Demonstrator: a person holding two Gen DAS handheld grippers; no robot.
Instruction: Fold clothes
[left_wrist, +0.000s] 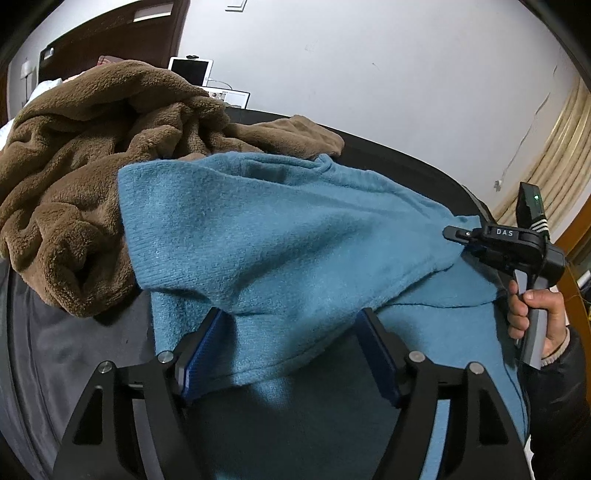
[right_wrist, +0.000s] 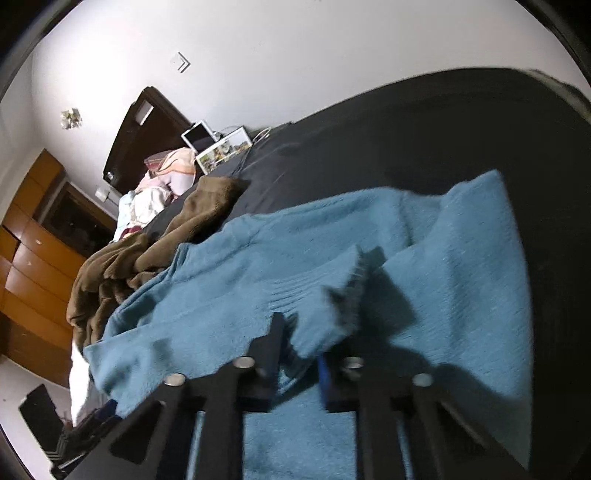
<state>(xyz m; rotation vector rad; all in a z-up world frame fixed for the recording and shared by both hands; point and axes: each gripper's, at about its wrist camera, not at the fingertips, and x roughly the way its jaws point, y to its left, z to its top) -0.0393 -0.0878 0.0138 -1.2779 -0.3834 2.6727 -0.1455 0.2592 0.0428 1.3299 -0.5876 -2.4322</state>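
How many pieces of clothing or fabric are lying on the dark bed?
2 clearly: a blue sweater spread in front, and a brown fleece heaped beside it. Pale bundles near the headboard may be more; some could lie hidden underneath.

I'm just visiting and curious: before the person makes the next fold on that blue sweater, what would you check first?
1. Right gripper pinched on the blue sweater: ok, shut on its edge.
2. Left gripper free of the cloth: cannot tell; jaws wide, fabric between them.
3. Brown blanket clear of the sweater: not ok, it touches the far edge.
4. Ribbed cuff lying flat: not ok, it is bunched.
5. Dark bed cover free beyond the sweater: ok.
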